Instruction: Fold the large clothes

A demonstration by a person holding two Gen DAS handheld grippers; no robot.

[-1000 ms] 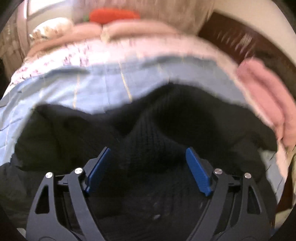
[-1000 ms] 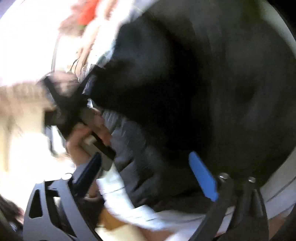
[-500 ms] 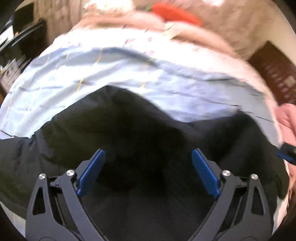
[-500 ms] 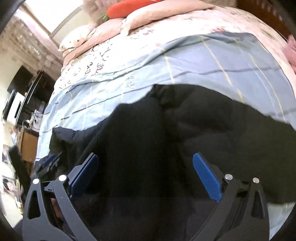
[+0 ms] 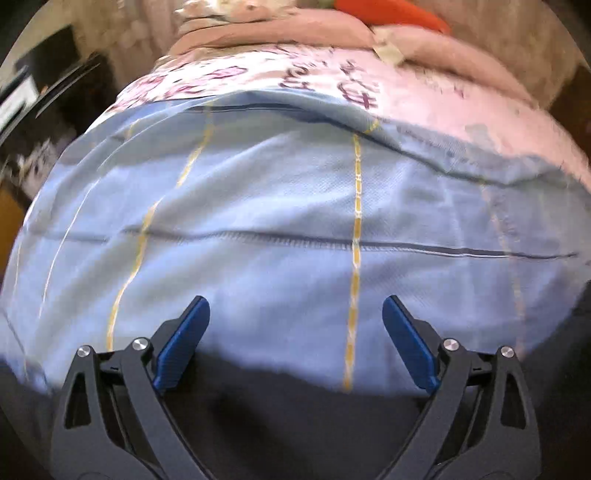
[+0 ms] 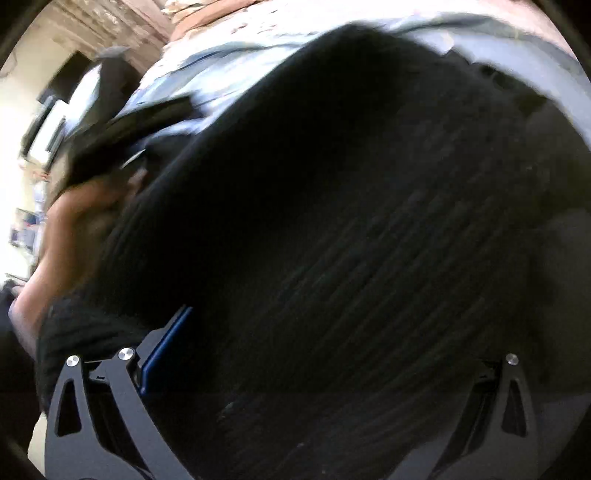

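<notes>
A large black garment lies on a bed covered by a light blue sheet [image 5: 280, 206]. In the left wrist view only its dark edge [image 5: 295, 406] shows at the bottom, under my left gripper [image 5: 295, 325], which is open and empty above the sheet. In the right wrist view the black ribbed garment [image 6: 351, 221] fills almost the whole frame. My right gripper [image 6: 314, 350] is pressed close to it, jaws wide apart; the left blue pad [image 6: 166, 347] shows and the right pad is hidden by cloth. The other gripper and the hand holding it [image 6: 92, 173] appear blurred at the left.
A pink floral sheet [image 5: 295, 74] and pink pillows [image 5: 277, 29] lie at the head of the bed, with an orange cushion [image 5: 388, 11] behind. Dark furniture [image 5: 44, 92] stands to the left of the bed. A bright room wall [image 6: 29, 110] shows at the left.
My left gripper has moved forward off the garment, so the blue sheet now fills its view. My right gripper has dropped close onto the black garment, which now covers its view.
</notes>
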